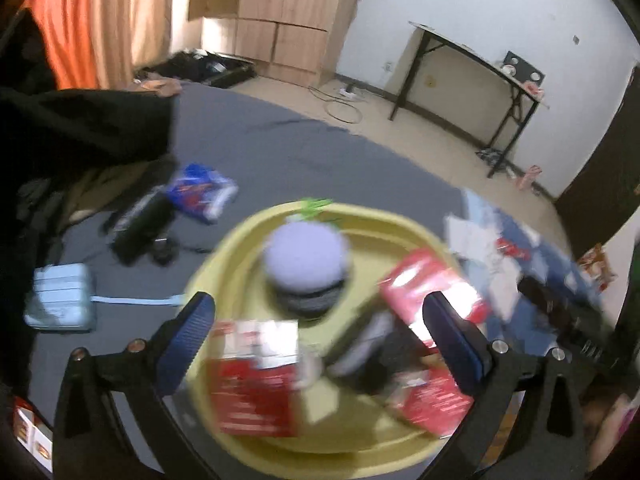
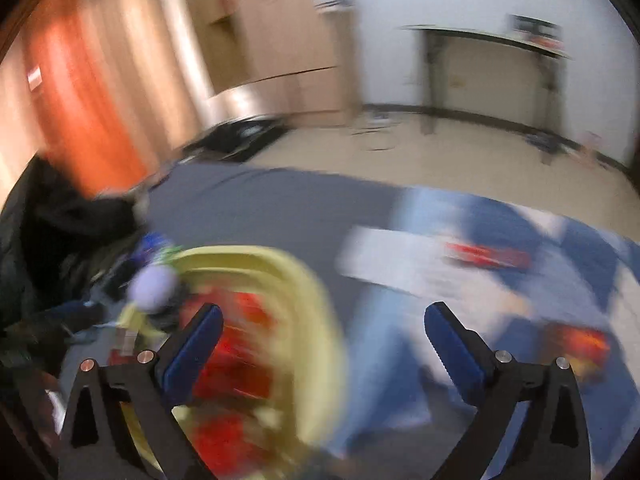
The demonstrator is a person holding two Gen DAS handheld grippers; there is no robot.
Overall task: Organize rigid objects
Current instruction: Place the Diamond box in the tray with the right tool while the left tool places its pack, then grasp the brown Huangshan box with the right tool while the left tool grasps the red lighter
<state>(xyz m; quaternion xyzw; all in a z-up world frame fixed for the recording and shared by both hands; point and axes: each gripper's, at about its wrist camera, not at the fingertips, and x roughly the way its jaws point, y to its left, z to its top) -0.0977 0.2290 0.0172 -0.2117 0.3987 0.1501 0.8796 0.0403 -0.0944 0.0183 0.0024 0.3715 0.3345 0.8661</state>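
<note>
A yellow basin (image 1: 236, 248) sits on the grey sheet (image 1: 280, 140). It holds a lilac-lidded round tin (image 1: 306, 264), several red boxes (image 1: 256, 396) and a dark object (image 1: 360, 356). My left gripper (image 1: 318, 340) is open and empty, hovering over the basin. In the blurred right wrist view the basin (image 2: 316, 292) is at lower left with the lilac tin (image 2: 154, 286) and red boxes (image 2: 232, 360) in it. My right gripper (image 2: 324, 350) is open and empty, above the basin's right rim.
A blue packet (image 1: 202, 192), a black device (image 1: 140, 228) and a light blue case (image 1: 62, 298) lie left of the basin. A blue-and-white cloth (image 2: 500, 264) with a red item (image 2: 486, 256) lies to the right. A black table (image 1: 472, 80) stands by the wall.
</note>
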